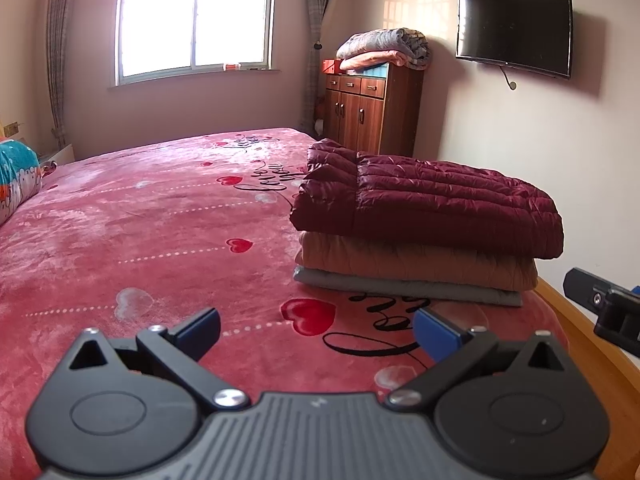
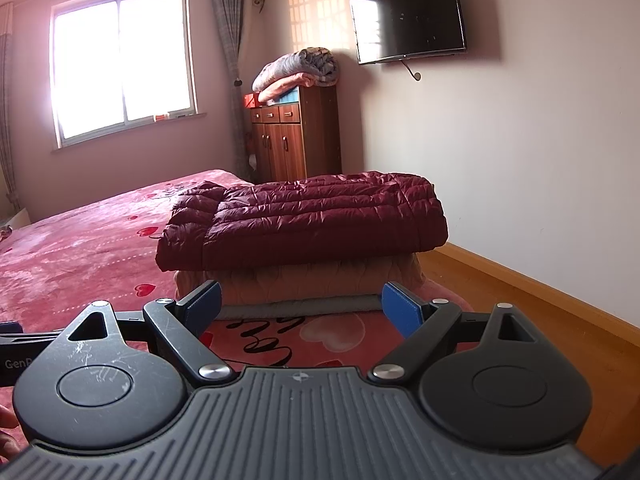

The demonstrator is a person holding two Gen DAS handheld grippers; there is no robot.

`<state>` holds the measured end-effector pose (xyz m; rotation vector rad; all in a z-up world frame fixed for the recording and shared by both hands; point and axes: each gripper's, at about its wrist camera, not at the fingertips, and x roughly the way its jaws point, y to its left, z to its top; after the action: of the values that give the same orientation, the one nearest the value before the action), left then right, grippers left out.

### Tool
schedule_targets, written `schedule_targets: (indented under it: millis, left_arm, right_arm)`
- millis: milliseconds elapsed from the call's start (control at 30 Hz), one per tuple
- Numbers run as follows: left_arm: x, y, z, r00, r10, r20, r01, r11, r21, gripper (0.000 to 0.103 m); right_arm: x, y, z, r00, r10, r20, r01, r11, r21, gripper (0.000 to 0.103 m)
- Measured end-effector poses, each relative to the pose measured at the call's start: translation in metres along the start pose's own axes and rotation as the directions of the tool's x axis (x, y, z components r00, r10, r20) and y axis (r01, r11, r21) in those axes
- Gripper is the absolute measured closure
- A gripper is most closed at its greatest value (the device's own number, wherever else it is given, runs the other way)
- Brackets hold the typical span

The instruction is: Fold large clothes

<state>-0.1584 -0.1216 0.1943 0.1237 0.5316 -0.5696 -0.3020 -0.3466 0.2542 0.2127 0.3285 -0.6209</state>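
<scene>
A stack of three folded garments rests at the right edge of the pink bed. On top lies a maroon quilted jacket, under it a tan padded garment, and at the bottom a grey one. My left gripper is open over the bedspread, short of the stack and to its left, holding nothing. My right gripper is open too, facing the stack's near side with empty fingers. Part of the right gripper shows at the left wrist view's right edge.
A wooden cabinet with folded blankets on top stands by the far wall. A television hangs on the right wall. A teal pillow lies at the bed's left. Wooden floor runs right of the bed.
</scene>
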Motion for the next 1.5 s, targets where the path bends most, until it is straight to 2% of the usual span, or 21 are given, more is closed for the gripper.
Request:
schedule_targets:
  millis: [1500]
  left_arm:
    - [0.018, -0.004, -0.007, 1.0, -0.011, -0.013, 0.012, 1.0, 0.017, 0.001]
  right_arm:
    - [0.02, -0.003, -0.009, 0.998, -0.008, -0.054, 0.009, 1.0, 0.018, 0.0]
